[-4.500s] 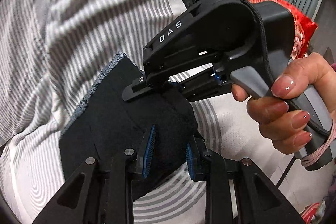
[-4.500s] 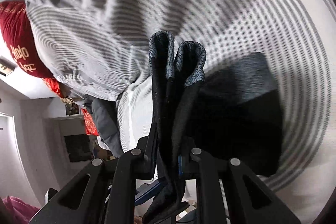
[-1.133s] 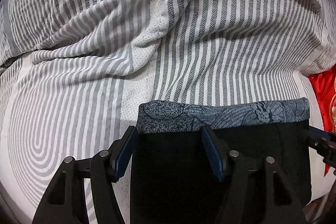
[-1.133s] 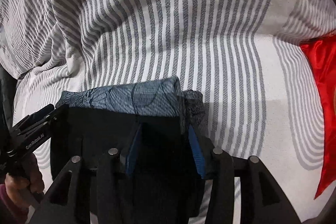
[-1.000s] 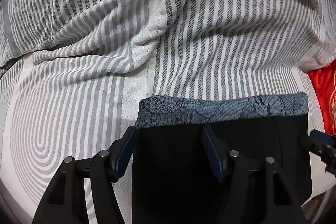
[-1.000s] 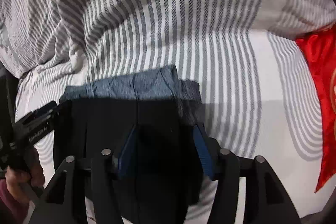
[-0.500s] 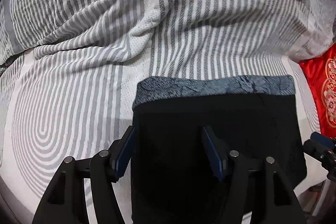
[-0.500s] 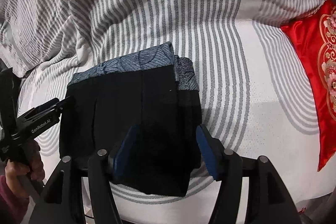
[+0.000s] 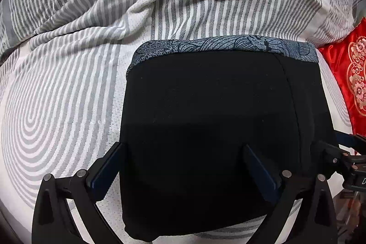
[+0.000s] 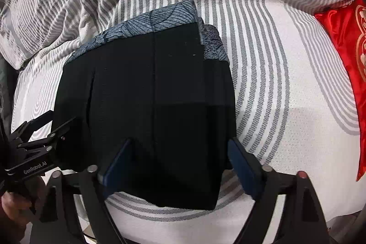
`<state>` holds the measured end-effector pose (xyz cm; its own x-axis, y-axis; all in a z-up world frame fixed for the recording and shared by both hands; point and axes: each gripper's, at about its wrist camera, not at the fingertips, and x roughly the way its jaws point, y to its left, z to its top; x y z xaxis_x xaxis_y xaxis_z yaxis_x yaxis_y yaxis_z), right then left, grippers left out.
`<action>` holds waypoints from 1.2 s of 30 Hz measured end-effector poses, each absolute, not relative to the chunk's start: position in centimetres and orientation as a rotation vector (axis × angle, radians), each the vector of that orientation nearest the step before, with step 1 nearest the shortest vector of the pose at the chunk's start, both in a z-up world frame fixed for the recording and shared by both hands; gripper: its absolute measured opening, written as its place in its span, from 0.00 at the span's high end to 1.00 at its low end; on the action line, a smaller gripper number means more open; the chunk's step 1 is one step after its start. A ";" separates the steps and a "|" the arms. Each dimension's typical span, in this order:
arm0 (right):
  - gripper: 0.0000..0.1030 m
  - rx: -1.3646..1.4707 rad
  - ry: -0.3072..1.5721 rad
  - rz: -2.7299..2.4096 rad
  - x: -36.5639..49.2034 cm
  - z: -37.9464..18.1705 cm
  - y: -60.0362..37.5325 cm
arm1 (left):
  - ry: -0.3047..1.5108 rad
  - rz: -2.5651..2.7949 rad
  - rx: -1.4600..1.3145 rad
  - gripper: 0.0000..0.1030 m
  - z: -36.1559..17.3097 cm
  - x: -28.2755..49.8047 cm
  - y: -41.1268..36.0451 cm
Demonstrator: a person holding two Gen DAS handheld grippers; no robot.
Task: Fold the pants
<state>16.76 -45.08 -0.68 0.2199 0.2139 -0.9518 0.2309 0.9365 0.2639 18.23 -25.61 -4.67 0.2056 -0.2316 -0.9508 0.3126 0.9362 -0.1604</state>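
Black folded pants point(image 9: 205, 118) lay on striped bedding point(image 9: 68, 84), left gripper point(image 9: 183, 166) and right gripper point(image 10: 180, 159) just spread, released, straddling them, hand point(image 10: 11, 209) seen only from the right wrist.

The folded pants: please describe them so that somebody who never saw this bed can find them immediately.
Look at the bed with the grey and white striped sheet. In the middle of it lie the pants, folded into a flat black rectangle, with a red cushion off to one side. They are the only black thing on the sheet, and their far edge has a blue-grey band with a leaf-like line pattern.
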 end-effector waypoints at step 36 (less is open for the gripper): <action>0.05 0.401 1.425 0.215 16.7 -1.2 -47.2 | 1.377 -0.203 0.068 0.01 -3.9 18.0 -26.4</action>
